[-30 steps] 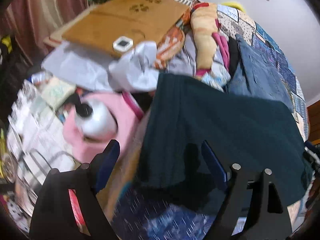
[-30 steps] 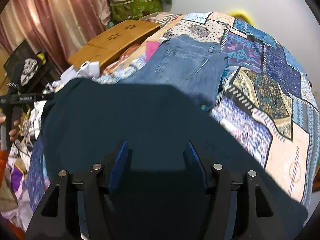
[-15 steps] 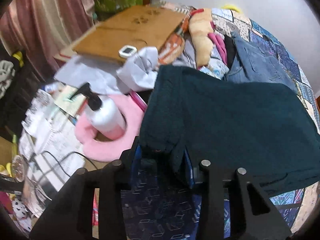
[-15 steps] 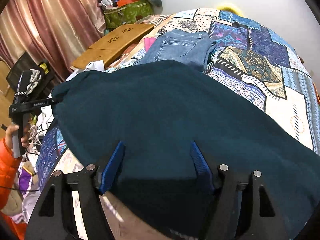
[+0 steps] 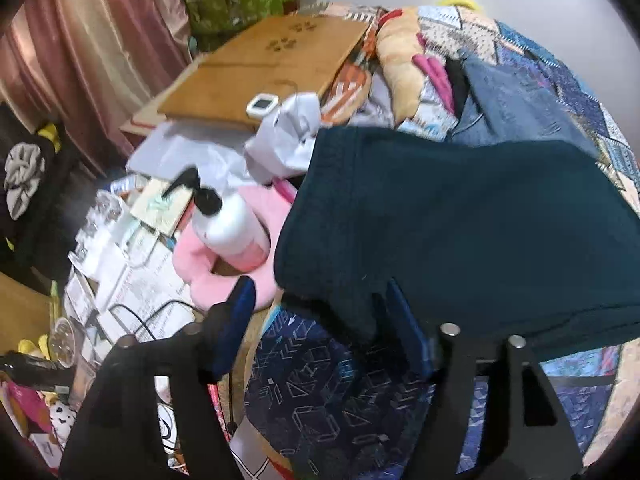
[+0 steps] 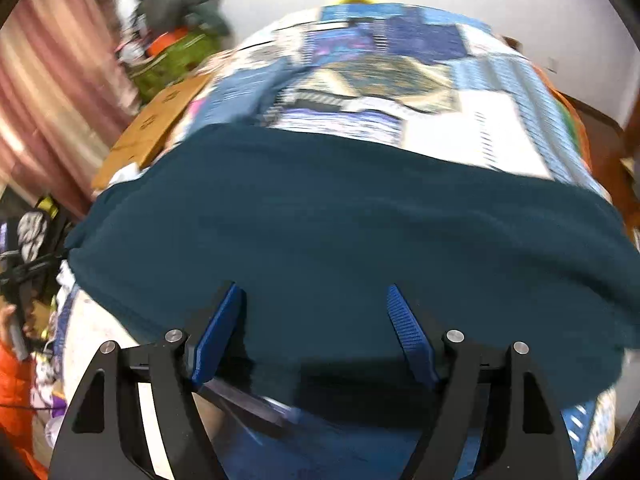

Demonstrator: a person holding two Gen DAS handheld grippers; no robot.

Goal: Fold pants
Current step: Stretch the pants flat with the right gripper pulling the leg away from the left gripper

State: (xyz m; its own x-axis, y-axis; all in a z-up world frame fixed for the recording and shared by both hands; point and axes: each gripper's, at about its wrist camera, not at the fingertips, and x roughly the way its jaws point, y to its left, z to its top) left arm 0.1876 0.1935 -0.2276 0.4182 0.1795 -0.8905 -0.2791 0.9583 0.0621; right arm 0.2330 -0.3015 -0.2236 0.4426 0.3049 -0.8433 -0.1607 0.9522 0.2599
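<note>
Dark teal pants (image 5: 460, 220) lie spread across the patchwork quilt (image 5: 592, 120) on the bed. My left gripper (image 5: 320, 320) hovers at their near left corner. Its jaws are opening, and a flap of the teal cloth hangs loose between the blue pads without being pinched. In the blurred right wrist view the same pants (image 6: 340, 220) stretch from left to right. My right gripper (image 6: 314, 320) sits over their near edge. Its jaws are opening too, with cloth lying between and under the pads but not gripped.
Folded blue jeans (image 5: 516, 104) lie beyond the pants. Left of the bed are a white pump bottle (image 5: 228, 228) in a pink cushion (image 5: 200, 284), a wooden lap desk (image 5: 260, 68), white crumpled paper (image 5: 288, 140), papers and a black cable. An orange sleeve (image 6: 12, 380) shows at the left edge.
My left gripper closed on the pants' corner, then spread its jaws again and drew back slightly. My right gripper swept right along the near edge, rolled, and widened its jaws.
</note>
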